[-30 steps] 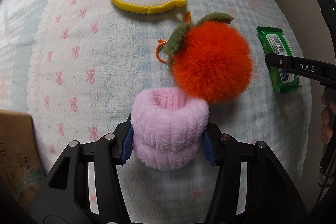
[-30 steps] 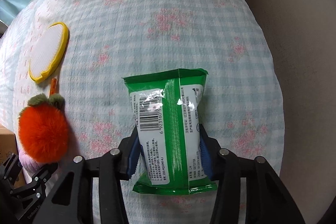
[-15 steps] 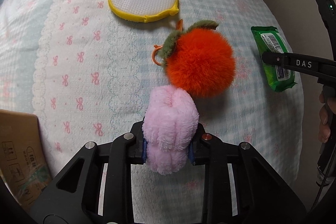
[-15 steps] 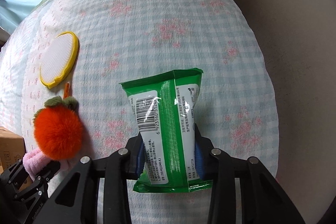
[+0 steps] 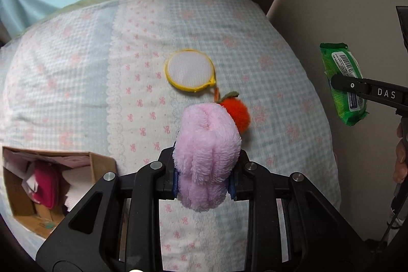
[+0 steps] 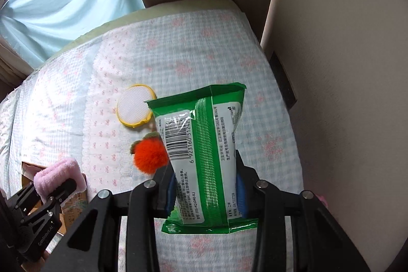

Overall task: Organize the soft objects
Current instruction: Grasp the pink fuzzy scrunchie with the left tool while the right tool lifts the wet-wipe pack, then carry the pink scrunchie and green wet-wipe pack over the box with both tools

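"DAS" on the right gripper (image 5: 367, 91); "GenRobot.AI" on the left gripper (image 6: 54, 191).

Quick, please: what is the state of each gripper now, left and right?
Left gripper: closed on the pink fluffy band.
Right gripper: closed on the green wipes pack.

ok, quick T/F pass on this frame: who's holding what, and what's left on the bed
1. The left gripper is clamped on the pink fluffy band. True.
2. The right gripper is empty. False: it grips the green wipes pack.
3. The orange pompom lies on the quilt. True.
4. The yellow-rimmed pad is inside the cardboard box. False: it lies on the quilt, beside the pompom.
5. The box is empty. False: it holds paper and a dark pink item.
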`<state>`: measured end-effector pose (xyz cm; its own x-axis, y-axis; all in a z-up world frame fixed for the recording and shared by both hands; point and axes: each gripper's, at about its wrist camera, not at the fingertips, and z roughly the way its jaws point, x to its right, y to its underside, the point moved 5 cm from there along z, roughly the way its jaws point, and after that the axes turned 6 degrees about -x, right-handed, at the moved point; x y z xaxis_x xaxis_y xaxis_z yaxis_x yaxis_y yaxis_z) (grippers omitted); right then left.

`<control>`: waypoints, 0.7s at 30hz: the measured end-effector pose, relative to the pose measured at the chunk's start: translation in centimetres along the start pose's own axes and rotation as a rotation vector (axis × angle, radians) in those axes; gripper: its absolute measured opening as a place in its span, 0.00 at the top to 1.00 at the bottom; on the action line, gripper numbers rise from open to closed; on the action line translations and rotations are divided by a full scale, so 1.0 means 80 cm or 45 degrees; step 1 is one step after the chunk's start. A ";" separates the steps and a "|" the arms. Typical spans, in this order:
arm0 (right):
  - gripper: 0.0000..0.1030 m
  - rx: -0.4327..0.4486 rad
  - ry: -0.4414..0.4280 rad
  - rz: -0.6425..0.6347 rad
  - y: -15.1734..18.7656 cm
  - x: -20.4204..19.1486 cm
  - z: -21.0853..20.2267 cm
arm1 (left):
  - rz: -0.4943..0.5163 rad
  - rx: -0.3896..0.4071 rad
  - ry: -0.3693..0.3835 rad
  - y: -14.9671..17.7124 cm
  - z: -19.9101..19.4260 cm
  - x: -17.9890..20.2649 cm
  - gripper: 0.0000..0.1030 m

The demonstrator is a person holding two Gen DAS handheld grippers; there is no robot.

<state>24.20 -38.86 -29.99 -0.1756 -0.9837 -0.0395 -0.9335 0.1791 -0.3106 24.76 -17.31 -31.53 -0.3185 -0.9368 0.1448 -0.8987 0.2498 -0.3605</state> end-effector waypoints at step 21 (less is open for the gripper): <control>0.67 0.340 -0.177 -0.244 0.104 -0.280 -0.271 | 0.036 0.262 -0.075 0.061 -0.304 -0.145 0.77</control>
<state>13.60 -14.99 -11.09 0.0564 -0.9952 -0.0795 -0.8277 -0.0021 -0.5612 16.78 0.73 -12.58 -0.3192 -0.9443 0.0800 -0.8072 0.2267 -0.5450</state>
